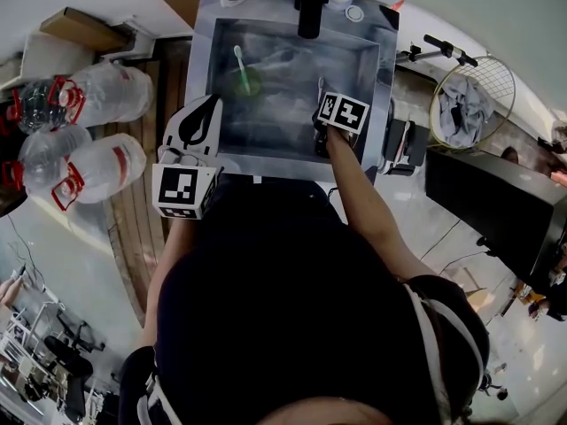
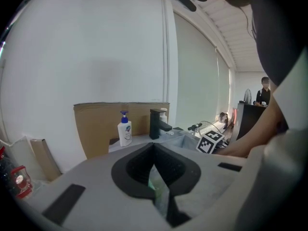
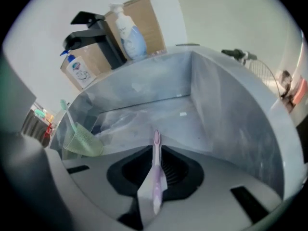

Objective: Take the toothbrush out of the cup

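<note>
- Looks like the pull-out step is basically done: the right claw (image 3: 155, 153) is clamped on the handle of the lilac toothbrush (image 3: 156, 177), held over the sink (image 3: 231, 114) and well apart from the green cup (image 3: 84, 141).
- The cup holds a second, green brush (image 3: 69, 117).
- The left claw (image 2: 154, 150) is pinched together and looks empty.
- Next, I'd guess: set the toothbrush down without the thin handle twisting.

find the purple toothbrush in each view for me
Head view: the purple toothbrush is a pale sliver poking past the right tool, over the sink.
Left gripper view: not in it.
Right gripper view: bottom centre, clamped between that tool's jaws.
Shared landmark: the black faucet.
</note>
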Available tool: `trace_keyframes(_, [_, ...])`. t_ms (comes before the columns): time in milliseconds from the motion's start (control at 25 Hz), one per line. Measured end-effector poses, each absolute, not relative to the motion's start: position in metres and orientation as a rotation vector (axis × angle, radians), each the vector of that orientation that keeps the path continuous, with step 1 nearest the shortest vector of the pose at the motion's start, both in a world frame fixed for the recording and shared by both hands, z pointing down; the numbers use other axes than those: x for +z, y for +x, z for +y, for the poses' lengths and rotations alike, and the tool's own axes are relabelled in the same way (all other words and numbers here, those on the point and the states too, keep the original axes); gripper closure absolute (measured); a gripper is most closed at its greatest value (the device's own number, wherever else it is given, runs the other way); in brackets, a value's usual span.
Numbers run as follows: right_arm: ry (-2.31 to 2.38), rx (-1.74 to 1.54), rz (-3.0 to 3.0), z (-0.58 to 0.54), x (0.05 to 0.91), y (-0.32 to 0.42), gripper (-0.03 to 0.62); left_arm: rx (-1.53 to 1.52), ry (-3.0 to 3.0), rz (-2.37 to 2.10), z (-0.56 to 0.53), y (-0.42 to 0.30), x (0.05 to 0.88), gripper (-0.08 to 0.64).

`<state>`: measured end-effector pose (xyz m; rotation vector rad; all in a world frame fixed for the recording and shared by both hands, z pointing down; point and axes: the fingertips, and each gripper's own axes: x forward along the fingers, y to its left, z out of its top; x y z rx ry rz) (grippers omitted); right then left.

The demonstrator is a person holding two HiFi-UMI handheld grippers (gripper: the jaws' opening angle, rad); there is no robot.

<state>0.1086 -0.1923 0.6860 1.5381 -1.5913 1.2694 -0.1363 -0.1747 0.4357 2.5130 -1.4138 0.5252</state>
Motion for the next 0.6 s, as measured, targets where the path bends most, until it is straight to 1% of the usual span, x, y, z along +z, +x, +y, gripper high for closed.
trace_keyframes(160, [1.549, 0.990, -1.759, -0.206, 0.649, 0.088, 0.545, 0.534, 2.519, -1.421, -0.173, -0.139, 0.434, 0.538])
trace_keyframes(400, [1.484, 0.726, -2.069, -0.230, 0.595, 0.028, 0.545, 0.551, 2.510, -1.442, -0.171, -0.147, 0.434, 0.538])
trace_keyframes(480, [1.428, 0.658, -2.148, -0.235, 0.580, 0.006, 0.531, 0.554, 2.502, -1.453, -0.171, -0.151, 0.435, 0.538])
trace_keyframes(600, [1.356, 0.600, -2.226, -0.242, 0.566, -0.023, 0.488, 0.556, 2.487, -1.471, -0.171, -0.159, 0.435, 0.538])
